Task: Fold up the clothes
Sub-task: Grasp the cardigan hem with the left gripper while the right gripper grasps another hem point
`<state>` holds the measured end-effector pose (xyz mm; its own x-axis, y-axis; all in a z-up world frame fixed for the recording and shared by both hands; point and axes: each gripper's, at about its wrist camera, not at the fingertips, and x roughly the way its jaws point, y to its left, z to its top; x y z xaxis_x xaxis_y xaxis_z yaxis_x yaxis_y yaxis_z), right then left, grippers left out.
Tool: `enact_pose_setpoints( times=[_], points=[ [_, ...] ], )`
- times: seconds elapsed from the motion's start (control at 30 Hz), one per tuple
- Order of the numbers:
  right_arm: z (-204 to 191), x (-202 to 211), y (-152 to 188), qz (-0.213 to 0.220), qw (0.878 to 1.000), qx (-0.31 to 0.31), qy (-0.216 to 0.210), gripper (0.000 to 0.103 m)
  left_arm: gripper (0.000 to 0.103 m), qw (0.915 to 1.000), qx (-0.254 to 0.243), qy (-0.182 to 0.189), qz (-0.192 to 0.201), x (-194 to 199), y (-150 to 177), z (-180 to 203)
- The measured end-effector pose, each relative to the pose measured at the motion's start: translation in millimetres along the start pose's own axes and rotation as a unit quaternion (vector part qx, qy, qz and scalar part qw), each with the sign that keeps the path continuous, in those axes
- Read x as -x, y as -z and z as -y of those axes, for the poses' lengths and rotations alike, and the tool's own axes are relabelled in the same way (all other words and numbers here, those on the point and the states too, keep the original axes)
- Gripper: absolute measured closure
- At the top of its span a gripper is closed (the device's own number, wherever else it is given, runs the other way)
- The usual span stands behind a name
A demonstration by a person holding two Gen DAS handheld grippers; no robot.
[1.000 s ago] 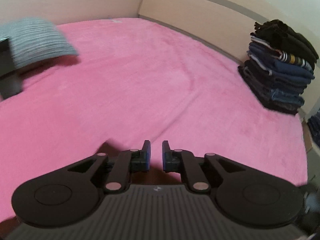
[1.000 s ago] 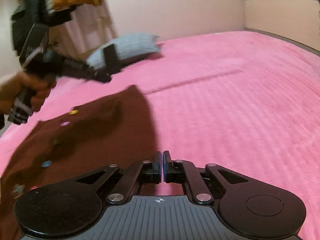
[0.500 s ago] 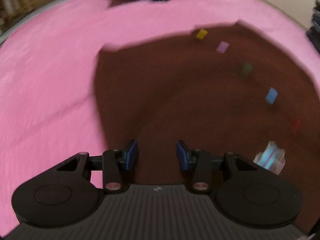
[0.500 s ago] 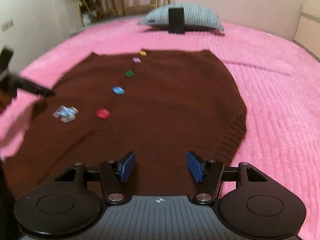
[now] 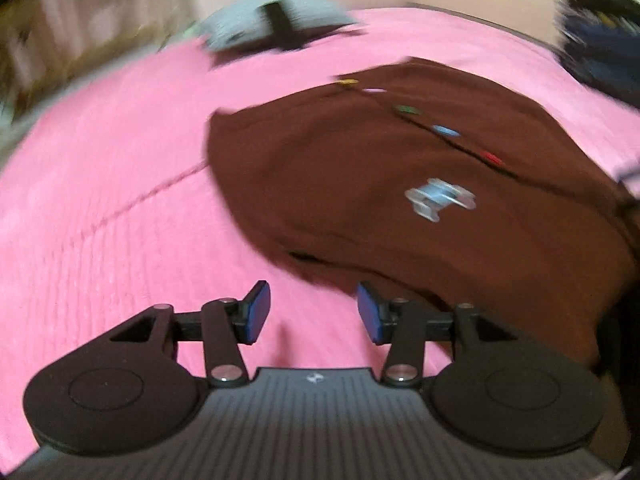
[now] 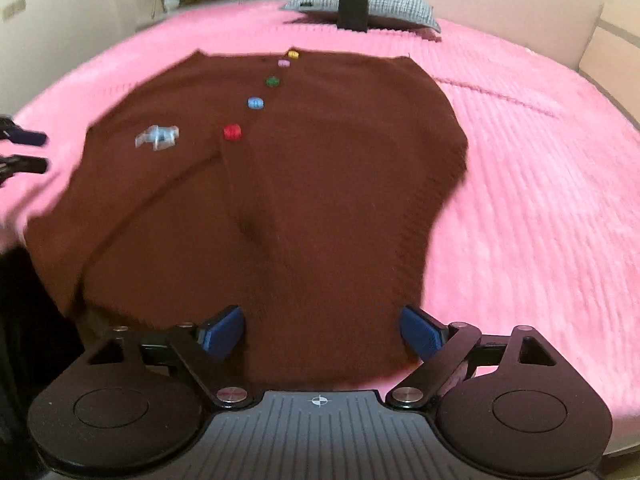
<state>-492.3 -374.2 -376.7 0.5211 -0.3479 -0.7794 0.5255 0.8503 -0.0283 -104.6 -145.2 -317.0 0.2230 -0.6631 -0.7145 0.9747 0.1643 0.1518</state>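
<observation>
The brown cardigan point(image 6: 280, 184) lies spread flat on the pink bed point(image 6: 520, 200), filling the centre of the right wrist frame. Five coloured buttons point(image 6: 255, 103) run up its front toward the top. My right claw point(image 6: 322, 330) is released, jaws opening above the lower edge. My left claw point(image 5: 314, 312) is released, jaws opening over bare bedding, lower centre. A grey pillow point(image 6: 384, 4) sits at top centre.
</observation>
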Motion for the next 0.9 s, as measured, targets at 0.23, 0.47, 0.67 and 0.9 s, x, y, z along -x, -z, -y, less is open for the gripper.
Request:
enact_pose_setpoints(
  times=[0.23, 0.47, 0.67, 0.9],
  points=[
    [-10.4, 26.3, 17.3, 0.047, 0.996, 0.078, -0.009, 0.015, 0.050, 0.9707, -0.234, 0.024, 0.049, 48.3, 57.1, 104.2],
    [-30.0, 12.5, 38.3, 0.027, 0.980, 0.196, 0.011, 0.015, 0.050, 0.8913, -0.447, -0.015, 0.075, 33.3, 90.3, 177.4],
    [-52.9, -4.2, 66.0, 0.036, 0.926, 0.374, 0.040, 0.015, 0.089, 0.9075, -0.417, 0.013, 0.046, 11.7, 68.9, 182.5],
    [-61.0, -21.1, 82.0, 0.084, 0.867, 0.489, 0.042, 0.018, 0.095, 0.9728, -0.207, 0.094, 0.044, 35.6, 26.3, 133.6]
  ],
)
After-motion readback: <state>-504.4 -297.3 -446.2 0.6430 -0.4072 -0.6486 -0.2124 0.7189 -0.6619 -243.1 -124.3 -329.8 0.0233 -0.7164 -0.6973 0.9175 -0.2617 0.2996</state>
